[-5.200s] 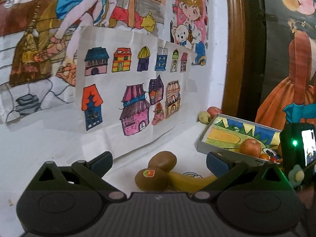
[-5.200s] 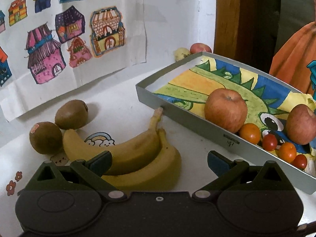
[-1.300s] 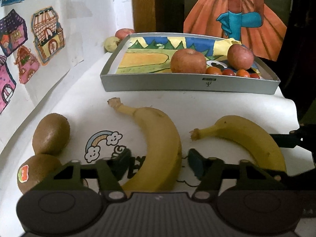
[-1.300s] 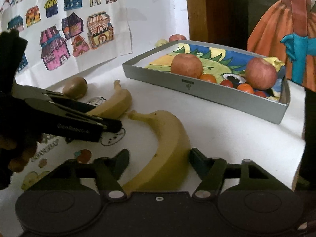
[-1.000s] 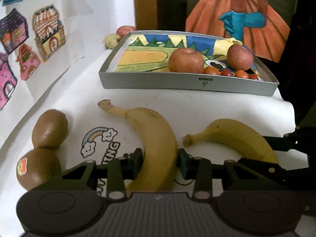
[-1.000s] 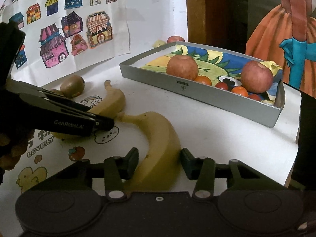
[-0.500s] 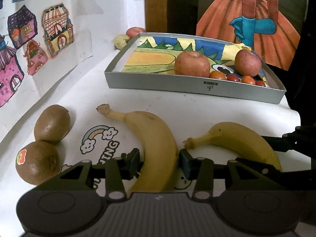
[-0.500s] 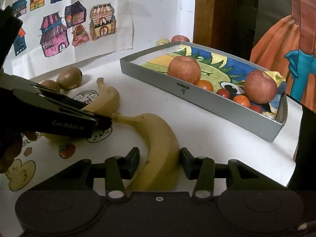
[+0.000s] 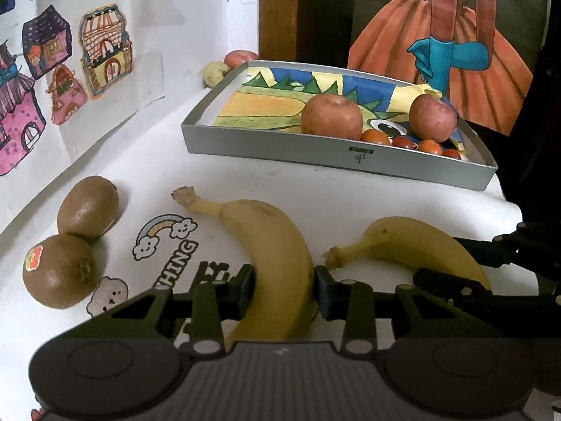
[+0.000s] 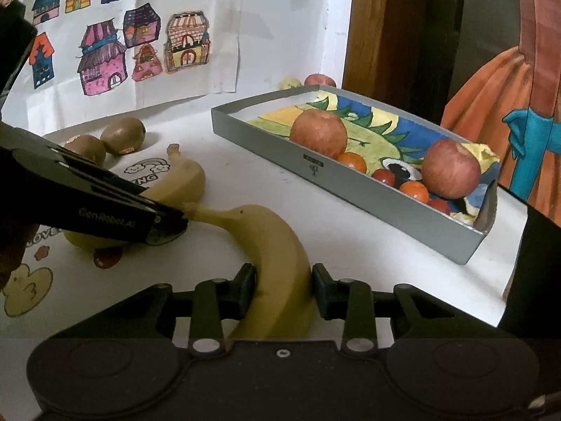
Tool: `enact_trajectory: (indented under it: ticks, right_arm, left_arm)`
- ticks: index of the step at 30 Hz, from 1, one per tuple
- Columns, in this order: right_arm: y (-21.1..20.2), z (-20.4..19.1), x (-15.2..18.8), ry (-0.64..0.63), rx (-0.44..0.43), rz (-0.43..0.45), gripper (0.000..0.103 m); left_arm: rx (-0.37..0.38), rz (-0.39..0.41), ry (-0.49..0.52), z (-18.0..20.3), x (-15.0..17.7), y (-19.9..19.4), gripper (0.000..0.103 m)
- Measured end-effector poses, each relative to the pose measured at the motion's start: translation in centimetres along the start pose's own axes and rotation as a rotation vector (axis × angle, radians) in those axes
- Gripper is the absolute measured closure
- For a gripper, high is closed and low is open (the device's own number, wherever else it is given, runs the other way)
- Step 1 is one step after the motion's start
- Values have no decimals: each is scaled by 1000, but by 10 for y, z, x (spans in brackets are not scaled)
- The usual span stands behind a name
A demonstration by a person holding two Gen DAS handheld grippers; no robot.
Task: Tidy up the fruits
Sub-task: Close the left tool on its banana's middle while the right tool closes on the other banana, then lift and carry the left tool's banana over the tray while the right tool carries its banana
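Left hand-held gripper: now the black left hand-held gripper [image 9: 282, 289] is closed on the thick middle of a curved yellow banana [image 9: 273, 256], one dark pad on each side of the peel.
Left banana: it lies on the white table [image 9: 245, 182], stem pointing away towards the tray, next to a rainbow-and-cloud sticker [image 9: 164, 233].
Right hand-held gripper: the black right hand-held gripper [image 10: 282, 287] grips a second curved yellow banana [image 10: 277, 263] across its body, both pads pressed to the peel.
Right banana: on the table, its stem end reaching towards the tip of the left hand-held gripper, which enters the right wrist view from the left; in the left wrist view this banana [image 9: 413, 245] sits to the right of the first one, apart from it.
Kiwis: two brown fuzzy kiwis [image 9: 75, 238] rest touching each other on the table, left of the bananas; the nearer one carries a small red sticker.
Tray: a shallow grey rectangular tray [image 9: 336, 156] stands beyond the bananas, lined with a colourful drawing.
Tray contents: two red apples [image 9: 331, 115] and a handful of small red and orange round fruits [image 9: 401, 140] between them.
Behind the tray: a pale round fruit and a red one [image 9: 224, 66] sit against the wall.
Wall: a white paper sheet of coloured house drawings [image 10: 140, 42] hangs there.
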State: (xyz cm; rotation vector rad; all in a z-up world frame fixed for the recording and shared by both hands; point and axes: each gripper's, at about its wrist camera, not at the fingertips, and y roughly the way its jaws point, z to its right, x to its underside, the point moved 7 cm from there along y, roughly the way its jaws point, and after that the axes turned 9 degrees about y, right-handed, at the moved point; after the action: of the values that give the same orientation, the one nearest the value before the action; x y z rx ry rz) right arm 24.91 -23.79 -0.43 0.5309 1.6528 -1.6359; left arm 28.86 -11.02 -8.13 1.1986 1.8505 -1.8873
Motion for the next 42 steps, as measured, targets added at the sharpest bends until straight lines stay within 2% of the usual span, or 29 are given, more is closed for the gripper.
enact_trajectory:
  ticks: [6,13,26,33,37,42]
  right_arm:
    - [-5,10,1,-15,14,29,66]
    - [-15,27,-8,28,1,70,66]
    - [-26,76,-72,51,25,205,66]
    - [-3,100,-94,57,21,202,67]
    - [14,108,-100,95,-28,182,67]
    - [9,112,-119,131,-86,211,67]
  left_arm:
    - [-3,23,-14,8,-3,-5,63]
    - [-23,109,-23,15,-24,-19,63]
    - [-52,213,-98,4,-82,-17,63]
    - [-74,267,-159,-7,-109,-24,63]
    - [-76,275,-178,-9,-123,-19,63]
    - [-71,278,-200,-17,-136,-14,63]
